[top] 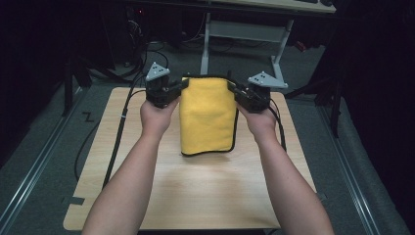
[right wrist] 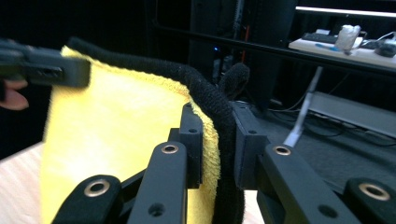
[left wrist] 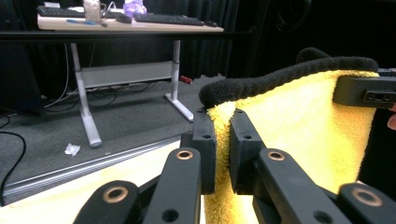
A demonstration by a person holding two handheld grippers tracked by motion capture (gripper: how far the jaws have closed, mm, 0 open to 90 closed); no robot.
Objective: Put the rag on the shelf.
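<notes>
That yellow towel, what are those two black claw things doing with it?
A person holds a gripper in each hand. The left gripper and the right gripper each pinch a top corner of the yellow towel, which has a black edge. They hold it up between them over the wooden table, with its lower end resting on the tabletop.

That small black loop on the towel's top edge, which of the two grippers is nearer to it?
Right. The right gripper clamps the yellow towel at the corner right beside the loop; the left gripper clamps the opposite top corner, across the towel's width.
</notes>
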